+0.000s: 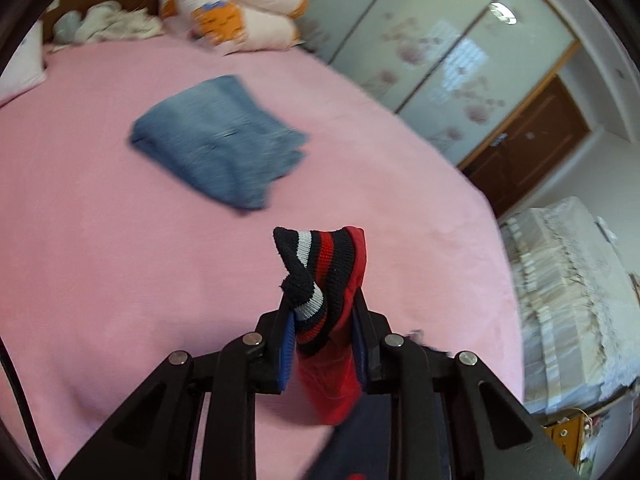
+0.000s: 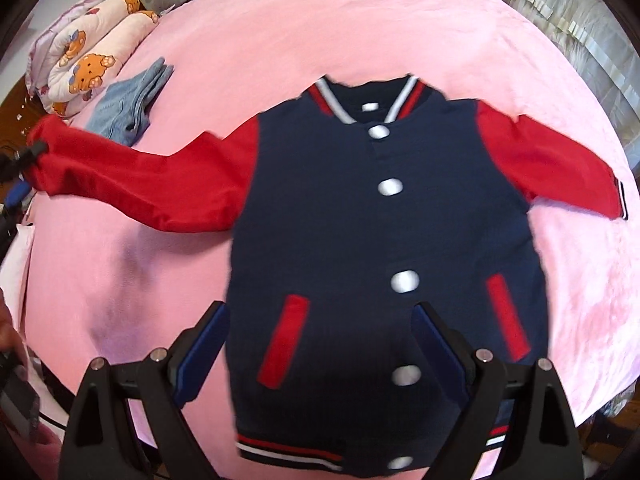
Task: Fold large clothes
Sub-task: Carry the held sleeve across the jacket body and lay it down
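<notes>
A navy baseball jacket with red sleeves and white snaps lies face up on the pink bed. My left gripper is shut on the striped cuff of one red sleeve and holds it above the bed. In the right wrist view that sleeve stretches out to the left, lifted, with the left gripper at its end. My right gripper is open and hovers over the jacket's lower front, holding nothing. The other sleeve lies flat at the right.
Folded blue jeans lie on the bed, also in the right wrist view. A rolled bear-print quilt sits at the bed's edge. A glass-door wardrobe and a brown door stand beyond.
</notes>
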`<state>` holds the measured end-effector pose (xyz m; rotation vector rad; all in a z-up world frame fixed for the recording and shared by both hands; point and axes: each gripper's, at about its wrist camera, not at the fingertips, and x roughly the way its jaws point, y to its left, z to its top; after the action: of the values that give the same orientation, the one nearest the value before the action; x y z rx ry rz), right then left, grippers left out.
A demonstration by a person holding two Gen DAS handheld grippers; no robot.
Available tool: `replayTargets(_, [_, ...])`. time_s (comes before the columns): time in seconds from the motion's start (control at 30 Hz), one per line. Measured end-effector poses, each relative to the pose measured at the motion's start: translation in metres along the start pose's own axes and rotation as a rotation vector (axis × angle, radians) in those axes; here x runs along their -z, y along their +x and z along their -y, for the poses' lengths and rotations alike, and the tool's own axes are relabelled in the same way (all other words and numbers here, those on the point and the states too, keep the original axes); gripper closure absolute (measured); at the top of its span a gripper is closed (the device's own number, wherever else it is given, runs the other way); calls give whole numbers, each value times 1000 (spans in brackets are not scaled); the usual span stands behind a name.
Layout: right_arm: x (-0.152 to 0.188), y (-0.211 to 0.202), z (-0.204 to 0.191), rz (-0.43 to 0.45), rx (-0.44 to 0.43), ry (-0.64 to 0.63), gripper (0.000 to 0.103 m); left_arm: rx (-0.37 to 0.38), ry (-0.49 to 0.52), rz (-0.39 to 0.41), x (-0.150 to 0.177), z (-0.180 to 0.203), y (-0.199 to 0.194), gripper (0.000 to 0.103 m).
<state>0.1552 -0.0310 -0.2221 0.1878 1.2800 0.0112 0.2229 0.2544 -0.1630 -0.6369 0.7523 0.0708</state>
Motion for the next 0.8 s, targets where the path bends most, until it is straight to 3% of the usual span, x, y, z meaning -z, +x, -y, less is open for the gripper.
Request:
replayTargets(0.13, [-8, -14, 43, 18, -3, 6, 11, 32, 71, 18, 13, 65, 3, 81])
replayTargets(0.3, [-20, -25, 96, 45, 7, 56, 11, 42, 155, -19, 47, 128, 21, 81])
replayTargets(0.53, [-34, -30, 165, 58, 20, 154, 11, -7, 323, -119, 106, 197, 76, 79])
replayTargets(0.73, [-43, -20, 207, 43, 31, 204, 11, -59, 475, -264, 168, 232, 125, 77])
replayTargets(0.8, [-46, -16, 216, 41, 32, 213, 11, -84, 502, -314, 185, 233, 136, 69])
